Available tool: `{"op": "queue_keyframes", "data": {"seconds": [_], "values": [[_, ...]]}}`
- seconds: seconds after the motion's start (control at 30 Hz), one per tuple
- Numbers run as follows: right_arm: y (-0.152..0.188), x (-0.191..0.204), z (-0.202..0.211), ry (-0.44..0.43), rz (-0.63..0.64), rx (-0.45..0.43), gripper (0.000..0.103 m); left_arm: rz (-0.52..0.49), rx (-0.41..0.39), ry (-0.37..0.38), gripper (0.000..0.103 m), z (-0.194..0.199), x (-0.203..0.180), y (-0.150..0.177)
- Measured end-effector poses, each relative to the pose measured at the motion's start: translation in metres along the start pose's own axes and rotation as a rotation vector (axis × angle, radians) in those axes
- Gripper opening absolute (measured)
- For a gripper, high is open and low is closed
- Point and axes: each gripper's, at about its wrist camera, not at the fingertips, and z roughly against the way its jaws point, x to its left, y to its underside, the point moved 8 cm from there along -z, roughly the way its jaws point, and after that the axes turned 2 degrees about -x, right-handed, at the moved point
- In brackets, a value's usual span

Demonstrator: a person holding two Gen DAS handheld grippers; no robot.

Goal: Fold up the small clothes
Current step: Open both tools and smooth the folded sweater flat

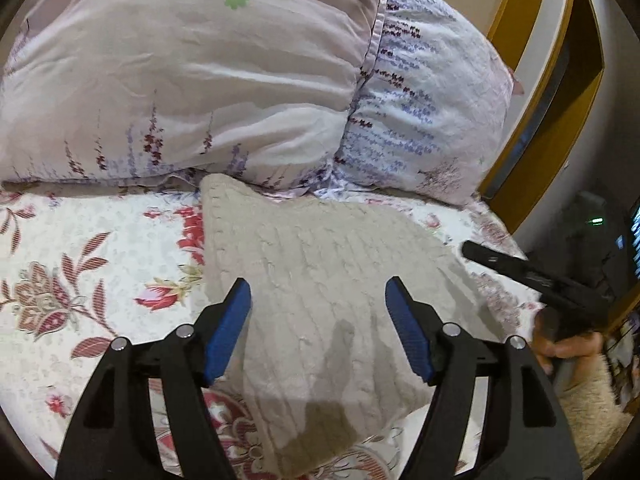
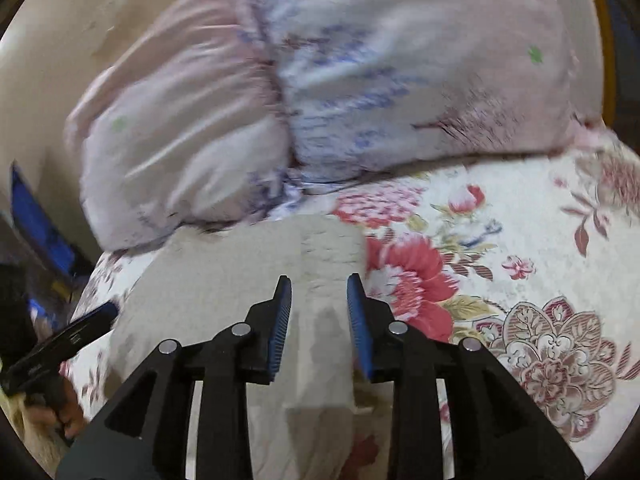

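A beige cable-knit garment lies folded on the floral bedspread. My left gripper is open, hovering just above the middle of the garment, its blue pads empty. The right gripper shows at the right of the left wrist view, beside the garment's right edge. In the right wrist view the garment lies below my right gripper, which is open with nothing between its pads. The left gripper shows at the left there, in a hand.
Two large pillows in pale floral covers rest at the head of the bed, touching the garment's far edge. A yellow-and-white bed frame or shelf stands at the right. The bedspread stretches to the right.
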Motion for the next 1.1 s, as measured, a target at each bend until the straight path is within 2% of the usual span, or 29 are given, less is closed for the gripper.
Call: {"op": "queue_keyframes", "data": {"seconds": [0.1, 0.2, 0.23, 0.3, 0.43, 0.53, 0.57, 0.8, 0.9, 1.0, 1.1], "values": [[0.013, 0.017, 0.001, -0.002, 0.095, 0.033, 0.031, -0.026, 0.020, -0.056, 0.071, -0.002, 0.003, 0.007], [0.034, 0.019, -0.013, 0.069, 0.172, 0.118, 0.031, -0.045, 0.078, -0.127, 0.071, -0.014, 0.012, 0.018], [0.041, 0.015, -0.020, 0.095, 0.184, 0.143, 0.031, -0.034, 0.108, -0.129, 0.073, -0.021, 0.016, 0.023], [0.043, 0.013, -0.023, 0.101, 0.178, 0.131, 0.032, 0.002, 0.131, -0.113, 0.074, -0.027, 0.020, 0.029], [0.039, 0.013, -0.014, 0.103, 0.154, 0.109, 0.036, 0.009, 0.113, -0.113, 0.077, -0.023, 0.023, 0.028], [0.035, 0.014, 0.005, 0.101, 0.131, 0.035, 0.064, -0.007, 0.075, -0.115, 0.079, -0.010, 0.021, 0.028], [0.034, 0.012, 0.012, 0.113, 0.129, 0.009, 0.074, -0.012, 0.061, -0.117, 0.083, -0.005, 0.021, 0.029], [0.041, 0.005, 0.048, 0.176, 0.131, -0.080, 0.093, -0.001, 0.006, -0.115, 0.097, 0.032, 0.023, 0.046], [0.050, 0.007, 0.057, 0.249, 0.167, -0.104, 0.102, 0.003, 0.013, -0.181, 0.101, 0.039, 0.028, 0.056], [0.060, 0.010, 0.060, 0.288, 0.189, -0.111, 0.102, 0.004, 0.036, -0.215, 0.101, 0.044, 0.029, 0.068], [0.074, 0.013, 0.055, 0.272, 0.159, -0.056, 0.102, 0.013, 0.066, -0.223, 0.101, 0.045, 0.027, 0.079]]}}
